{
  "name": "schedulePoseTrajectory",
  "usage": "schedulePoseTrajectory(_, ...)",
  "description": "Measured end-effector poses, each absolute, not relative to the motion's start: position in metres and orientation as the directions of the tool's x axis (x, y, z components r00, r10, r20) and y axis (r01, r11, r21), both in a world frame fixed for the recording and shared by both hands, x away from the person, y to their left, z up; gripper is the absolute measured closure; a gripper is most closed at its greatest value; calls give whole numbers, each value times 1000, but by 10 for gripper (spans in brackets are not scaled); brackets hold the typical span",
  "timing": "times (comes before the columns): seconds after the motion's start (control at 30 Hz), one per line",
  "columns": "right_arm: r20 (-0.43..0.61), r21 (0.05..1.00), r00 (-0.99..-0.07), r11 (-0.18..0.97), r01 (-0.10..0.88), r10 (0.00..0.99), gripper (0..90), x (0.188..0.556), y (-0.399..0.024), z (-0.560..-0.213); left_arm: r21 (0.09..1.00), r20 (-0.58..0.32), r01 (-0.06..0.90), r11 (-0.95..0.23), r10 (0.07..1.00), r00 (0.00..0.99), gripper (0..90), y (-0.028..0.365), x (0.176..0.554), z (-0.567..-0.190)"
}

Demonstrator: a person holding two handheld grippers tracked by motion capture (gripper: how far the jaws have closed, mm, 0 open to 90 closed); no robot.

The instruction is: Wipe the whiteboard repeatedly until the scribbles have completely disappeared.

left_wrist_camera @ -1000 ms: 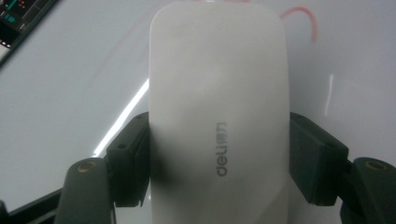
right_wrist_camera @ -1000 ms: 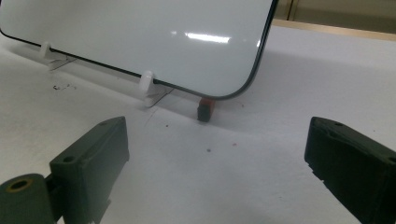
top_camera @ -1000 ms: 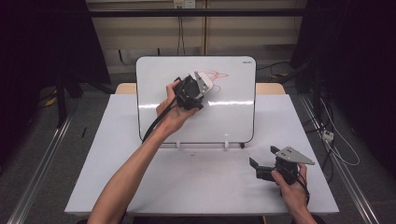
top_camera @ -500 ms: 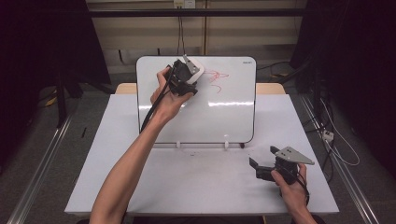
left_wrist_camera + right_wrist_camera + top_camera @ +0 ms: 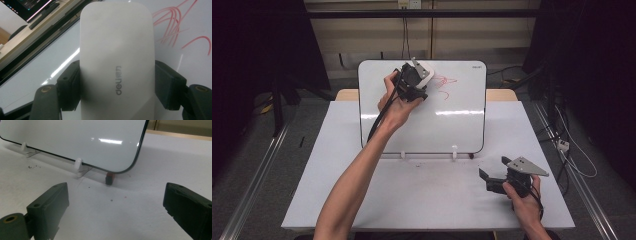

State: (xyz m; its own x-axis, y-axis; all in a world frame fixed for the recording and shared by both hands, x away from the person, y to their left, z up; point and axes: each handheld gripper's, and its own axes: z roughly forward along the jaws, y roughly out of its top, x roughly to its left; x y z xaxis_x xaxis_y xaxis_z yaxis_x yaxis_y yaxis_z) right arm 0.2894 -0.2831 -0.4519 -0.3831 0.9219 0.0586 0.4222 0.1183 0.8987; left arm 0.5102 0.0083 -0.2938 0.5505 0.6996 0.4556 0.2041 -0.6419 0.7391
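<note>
The left claw (image 5: 416,82) is closed on a white eraser (image 5: 116,62), both pads pressing its long sides, as the left gripper view shows. In the high view the claw is held against the upper part of the whiteboard (image 5: 462,125), just left of the red marks (image 5: 444,85). The whiteboard stands tilted back on two small white feet (image 5: 454,152) on the tabletop (image 5: 312,175).

The step in hand appears to be wiping off the red marks. To do it well:
- Keep the eraser's working face flat against the whiteboard; a tilted face wipes on one edge.
- Travel rightward across the marks with even, moderate pressure. Too much force could push the whiteboard back on its feet.
- Hold the grip firm so the eraser cannot slip between the pads.

Farther right, the right claw (image 5: 490,181) rests low over the tabletop near the whiteboard's lower right corner, jaws wide apart and holding nothing. A small dark and red object (image 5: 110,178) lies beneath that corner.
</note>
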Motion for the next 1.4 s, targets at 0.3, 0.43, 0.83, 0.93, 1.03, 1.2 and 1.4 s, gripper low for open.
schedulePoseTrajectory(0.3,60,899,-382,117,422,922,65,289,-284,-452,755,478,144,-640,687,548,311,2,509,-298)
schedulePoseTrajectory(0.43,62,899,-383,115,422,922,65,289,-284,-452,775,484,99,-624,687,543,312,3,509,-303)
schedulePoseTrajectory(0.83,59,898,-380,117,424,923,65,289,-283,-452,808,487,34,-588,698,525,312,1,505,-313)
schedulePoseTrajectory(0.93,58,898,-380,117,423,923,65,289,-283,-452,805,495,19,-592,691,527,312,-4,503,-314)
schedulePoseTrajectory(1.03,60,899,-382,116,422,922,65,289,-284,-452,804,500,6,-595,681,535,311,-13,500,-318)
schedulePoseTrajectory(1.2,59,901,-382,116,418,922,65,289,-284,-452,776,527,-13,-630,637,562,312,-28,493,-325)
schedulePoseTrajectory(1.4,59,900,-382,117,420,922,65,288,-283,-452,757,544,-33,-653,601,585,312,-45,481,-337)
